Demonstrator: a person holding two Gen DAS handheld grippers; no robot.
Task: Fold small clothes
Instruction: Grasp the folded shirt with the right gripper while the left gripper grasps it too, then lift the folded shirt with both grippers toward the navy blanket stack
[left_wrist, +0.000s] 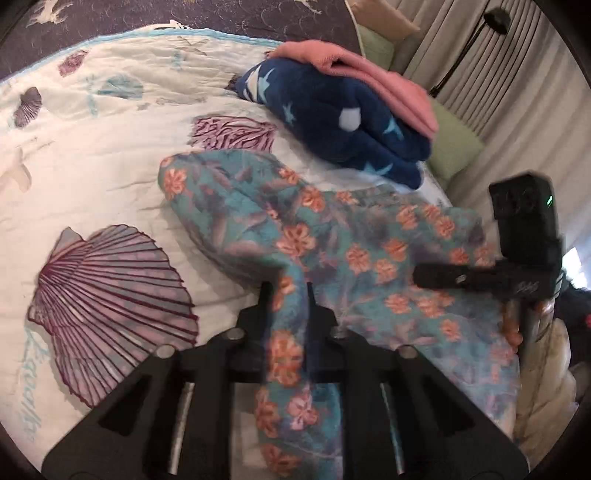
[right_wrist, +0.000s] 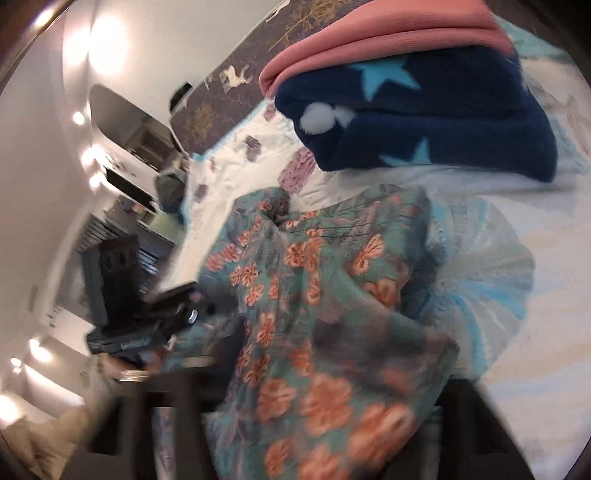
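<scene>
On the quilt (left_wrist: 110, 155): floral garment (left_wrist: 332, 236), crumpled, near the folded navy fleece (left_wrist: 351, 125).
Left claw (left_wrist: 286, 295): clamped on a bunched fold.
Right claw (left_wrist: 417, 275): over the cloth; grip I cannot tell.
Advice, mine: lift both ends evenly and pull taut before creasing.

A teal garment with orange flowers (left_wrist: 295, 236) lies rumpled on the bed, one fold bunched up.

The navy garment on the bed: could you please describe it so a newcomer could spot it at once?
Start from the cream bedspread printed with purple seashells. Beyond the teal floral garment lies a folded pile; the navy garment is its lower layer, under a plain pink garment. Only it is fleecy with light blue stars and white dots.
</scene>
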